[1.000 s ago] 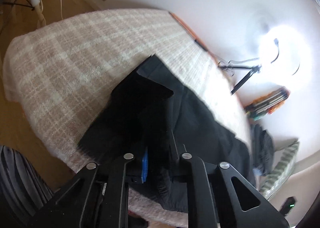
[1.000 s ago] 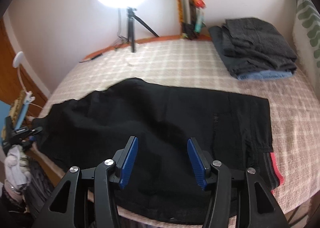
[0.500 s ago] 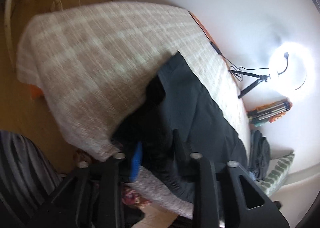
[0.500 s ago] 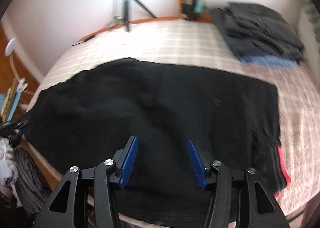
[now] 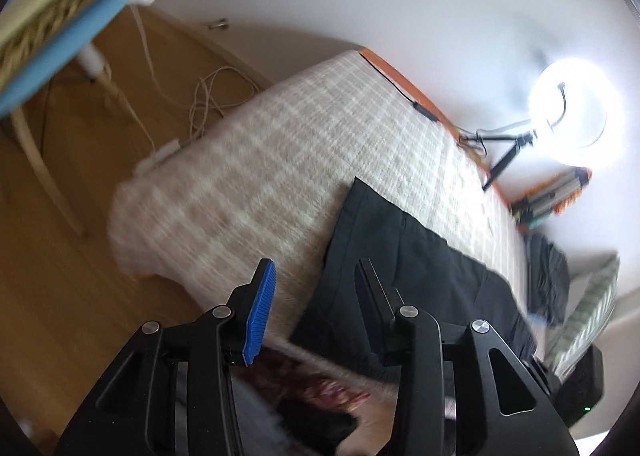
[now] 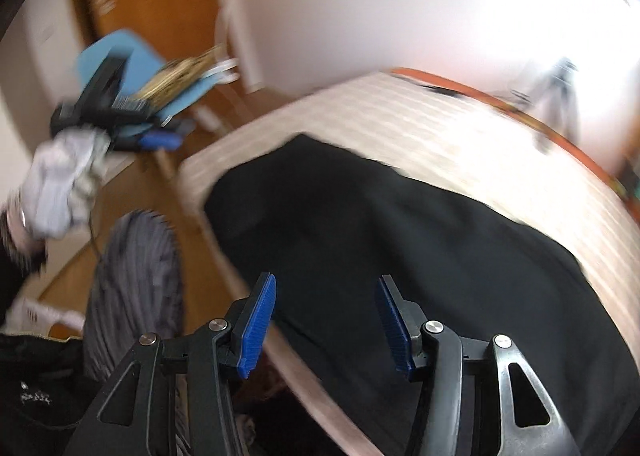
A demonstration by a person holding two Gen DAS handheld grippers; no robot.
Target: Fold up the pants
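Black pants (image 5: 404, 268) lie spread flat on a bed with a beige checked cover (image 5: 280, 160). In the left wrist view my left gripper (image 5: 312, 296) is open and empty, above the bed's near edge at the pants' left end. In the right wrist view the pants (image 6: 400, 248) fill the middle, and my right gripper (image 6: 324, 312) is open and empty above their near edge. The left gripper and the hand holding it show at the far left of that view (image 6: 160, 140), off the bed. Both views are blurred by motion.
A lit ring light on a tripod (image 5: 572, 112) stands at the bed's far side. A pile of dark folded clothes (image 5: 548, 280) lies at the far end. A blue-topped table (image 5: 52, 56), cables and wooden floor are beyond the bed's left end.
My left gripper has let go of the pants' end and opened, pulling back off the bed. My right gripper, still open, has swung left along the pants.
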